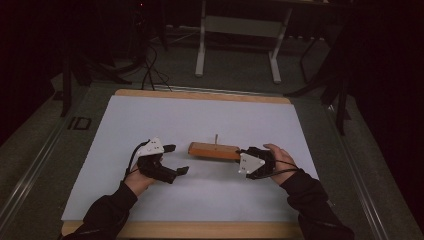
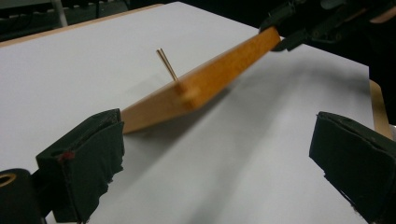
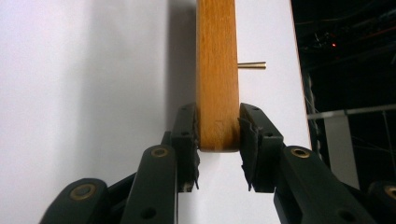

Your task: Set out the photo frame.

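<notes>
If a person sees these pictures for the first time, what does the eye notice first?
Most striking is the orange wooden block near the middle of the white table, with a thin stick rising from it. The right gripper clamps its right end, while the left gripper waits open just beside its other end.

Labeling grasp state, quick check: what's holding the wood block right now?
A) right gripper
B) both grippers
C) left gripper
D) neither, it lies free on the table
A: the right gripper is shut on one end of the block, while the left gripper is open and short of the block's other end.
</notes>
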{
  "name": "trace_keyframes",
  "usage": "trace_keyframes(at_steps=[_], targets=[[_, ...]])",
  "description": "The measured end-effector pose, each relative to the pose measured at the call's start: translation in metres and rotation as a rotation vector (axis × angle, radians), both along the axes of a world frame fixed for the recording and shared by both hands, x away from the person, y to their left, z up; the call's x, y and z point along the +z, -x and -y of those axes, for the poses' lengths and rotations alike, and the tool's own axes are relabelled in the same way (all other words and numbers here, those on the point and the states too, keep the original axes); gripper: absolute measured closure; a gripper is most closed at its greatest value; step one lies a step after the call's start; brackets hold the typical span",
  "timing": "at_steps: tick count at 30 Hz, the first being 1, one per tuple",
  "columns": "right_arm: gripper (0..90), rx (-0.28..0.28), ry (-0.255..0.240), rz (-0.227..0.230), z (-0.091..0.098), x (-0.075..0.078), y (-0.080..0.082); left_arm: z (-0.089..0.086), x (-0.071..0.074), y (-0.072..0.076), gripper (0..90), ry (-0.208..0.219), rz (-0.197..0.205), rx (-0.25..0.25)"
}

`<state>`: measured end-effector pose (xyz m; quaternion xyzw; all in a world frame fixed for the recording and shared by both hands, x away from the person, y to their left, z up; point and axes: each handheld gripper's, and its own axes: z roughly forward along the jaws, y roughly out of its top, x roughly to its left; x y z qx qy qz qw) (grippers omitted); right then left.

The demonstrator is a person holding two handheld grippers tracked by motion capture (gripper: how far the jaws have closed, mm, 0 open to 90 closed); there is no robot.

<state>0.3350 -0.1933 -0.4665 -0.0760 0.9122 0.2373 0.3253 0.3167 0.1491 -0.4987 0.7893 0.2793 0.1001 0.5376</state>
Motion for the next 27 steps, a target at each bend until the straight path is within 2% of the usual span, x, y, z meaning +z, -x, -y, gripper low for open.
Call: trace_keyframes(at_steps=[1, 4, 13, 27], targets=[[69.1, 0.003, -0.003, -0.010, 0.001, 0.002, -0.003, -0.001, -0.002, 0.000, 3.6, 0.013, -0.003, 0.007], [69.2, 0.005, -0.031, -0.053, 0.002, 0.007, -0.011, -0.002, -0.004, 0.001, 3.6, 0.010, -0.005, 0.009], [69.3, -0.026, -0.043, -0.179, 0.003, 0.025, -0.042, 0.001, -0.009, 0.005, 3.5, -0.001, 0.007, 0.006], [65.7, -0.103, -0.088, -0.262, 0.003, 0.033, -0.083, 0.002, -0.016, 0.006, 3.6, 0.005, -0.002, 0.004]])
